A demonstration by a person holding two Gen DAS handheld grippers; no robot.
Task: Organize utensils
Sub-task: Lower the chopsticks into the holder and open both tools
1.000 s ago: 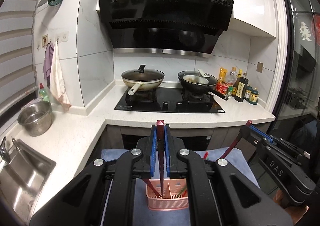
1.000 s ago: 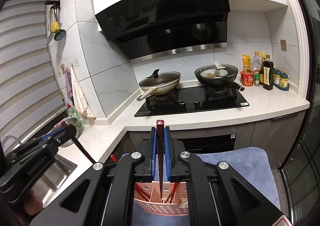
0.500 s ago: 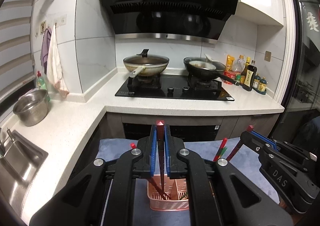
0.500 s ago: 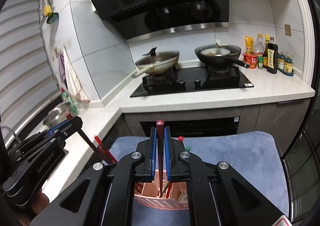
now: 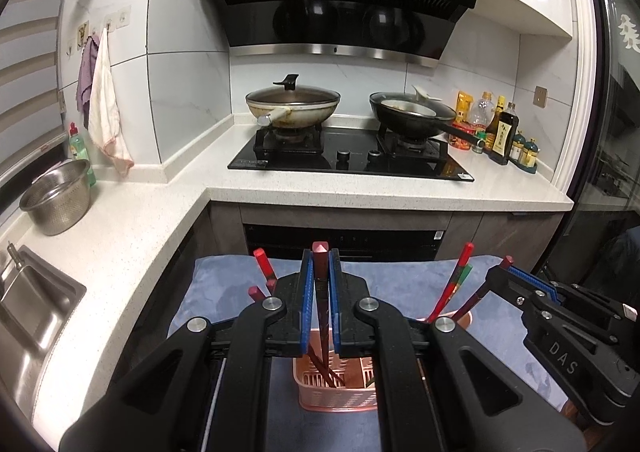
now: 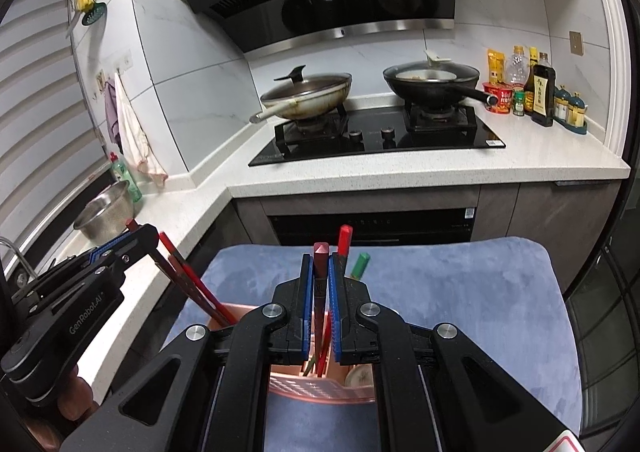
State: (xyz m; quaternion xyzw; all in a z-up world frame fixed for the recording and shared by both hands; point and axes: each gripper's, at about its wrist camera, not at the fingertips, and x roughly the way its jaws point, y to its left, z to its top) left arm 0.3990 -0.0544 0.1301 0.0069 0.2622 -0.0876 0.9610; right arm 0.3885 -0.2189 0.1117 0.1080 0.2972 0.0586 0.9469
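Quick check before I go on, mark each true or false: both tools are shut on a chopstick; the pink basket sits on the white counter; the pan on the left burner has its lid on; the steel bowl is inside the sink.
1. Both tools grip a chopstick. True: the left tool and the right tool each clamp a dark red chopstick upright.
2. The pink slotted plastic basket sits on the white counter. False: it stands on the blue-grey padded mat.
3. The cream pan on the left burner is lidded. True.
4. The perforated steel bowl is in the sink. False: it stands on the speckled white counter beside the steel sink.
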